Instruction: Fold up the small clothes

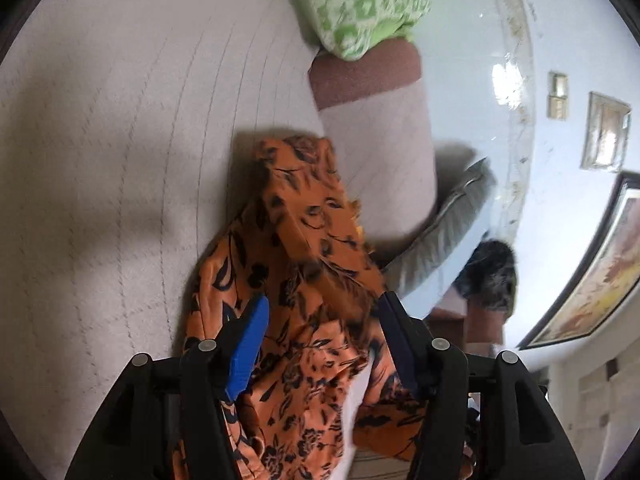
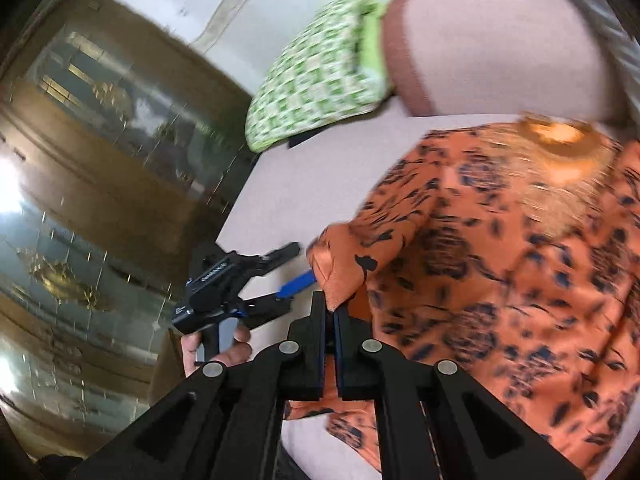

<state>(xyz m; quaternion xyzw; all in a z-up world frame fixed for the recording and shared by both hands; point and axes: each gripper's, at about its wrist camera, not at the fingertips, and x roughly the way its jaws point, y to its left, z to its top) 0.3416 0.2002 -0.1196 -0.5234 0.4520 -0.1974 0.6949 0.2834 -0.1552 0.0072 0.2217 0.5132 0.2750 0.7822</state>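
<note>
An orange garment with a dark floral print (image 1: 304, 264) lies rumpled on a pale bed sheet (image 1: 120, 140). My left gripper (image 1: 322, 308) is open, its blue-padded fingers either side of a raised fold of the garment. In the right wrist view the left gripper (image 2: 298, 262) shows at the garment's (image 2: 500, 260) left edge, still open. My right gripper (image 2: 330, 306) is shut on a corner fold of the orange garment.
A green-and-white patterned pillow (image 1: 360, 4) (image 2: 316, 76) lies at the bed's far end beside a pink and brown bolster (image 2: 500, 44). A grey cushion (image 1: 444, 232) sits at the bed edge. The floor (image 2: 80, 200) lies to the left of the bed.
</note>
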